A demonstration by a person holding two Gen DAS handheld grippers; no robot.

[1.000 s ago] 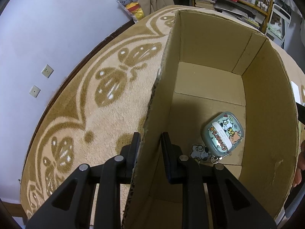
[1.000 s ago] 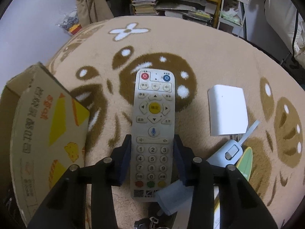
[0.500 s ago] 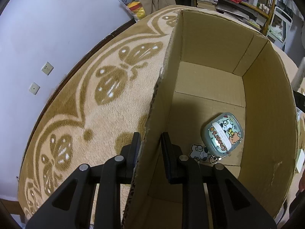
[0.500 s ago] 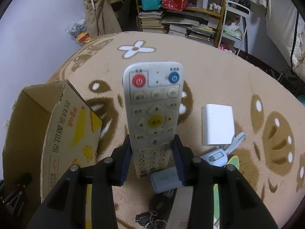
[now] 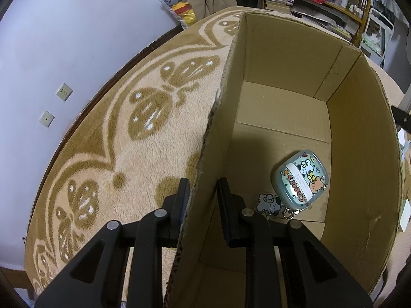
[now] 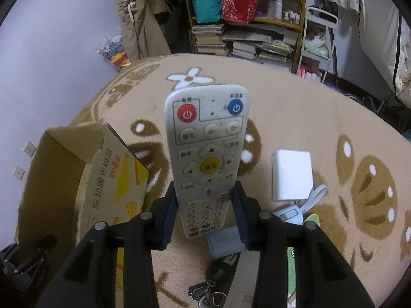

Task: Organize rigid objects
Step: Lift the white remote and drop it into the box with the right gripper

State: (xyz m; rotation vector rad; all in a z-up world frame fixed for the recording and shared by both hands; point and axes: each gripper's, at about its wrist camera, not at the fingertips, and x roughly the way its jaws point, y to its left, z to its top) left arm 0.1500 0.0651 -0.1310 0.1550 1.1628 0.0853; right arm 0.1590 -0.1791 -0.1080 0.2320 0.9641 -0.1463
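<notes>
Carpet (image 5: 154, 141), tan with brown pattern, fills the left of the left wrist view. Cardboard box (image 5: 359, 154) fills centre-right, open top. Inside, lower right of floor: one cartoon-print case (image 5: 300, 179) with keychain charm. Otherwise bare.

Left gripper (image 5: 203, 200) pinches the box's near wall, one finger inside, one outside.

Right gripper (image 6: 205, 210) clamped on the remote (image 6: 206, 154), centre frame, lifted off the carpet, box (image 6: 77, 179) at left.

Progress, by my reckoning: early. One item boxed, remote in transit. Left on the carpet, lower right: white adapter (image 6: 292, 174), keys (image 6: 210, 290), small flat pieces.
</notes>
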